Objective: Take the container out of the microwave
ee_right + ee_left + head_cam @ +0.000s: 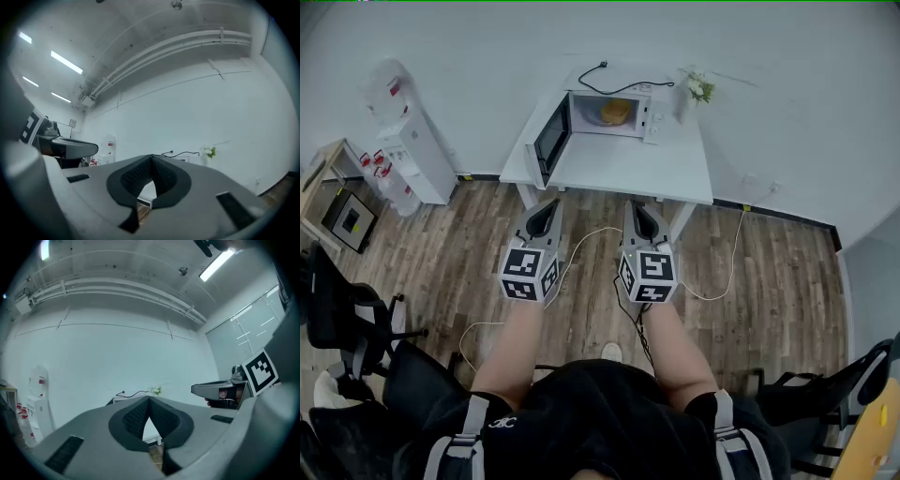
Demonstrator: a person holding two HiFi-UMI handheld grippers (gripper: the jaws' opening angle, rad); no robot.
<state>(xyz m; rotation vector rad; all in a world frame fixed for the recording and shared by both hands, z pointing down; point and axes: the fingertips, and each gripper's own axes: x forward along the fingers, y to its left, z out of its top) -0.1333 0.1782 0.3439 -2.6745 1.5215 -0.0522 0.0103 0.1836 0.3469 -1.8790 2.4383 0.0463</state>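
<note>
A white microwave [605,114] stands on a white table [628,169] against the far wall, its door [551,139] swung open to the left. Inside it sits a round orange-yellow container [614,112]. My left gripper [550,204] and right gripper [635,204] are held level side by side over the wooden floor, well short of the table's front edge. Both are shut, with their pads meeting at the tips and nothing between them: left gripper [149,400], right gripper [151,157]. In both gripper views the jaws hide most of the microwave.
A water dispenser [408,141] stands by the wall at the left, with a low wooden stand [342,197] beside it. A small vase of flowers [699,89] sits on the table's right corner. Office chairs [352,319] stand near left and near right [848,380]. Cables [581,246] trail across the floor.
</note>
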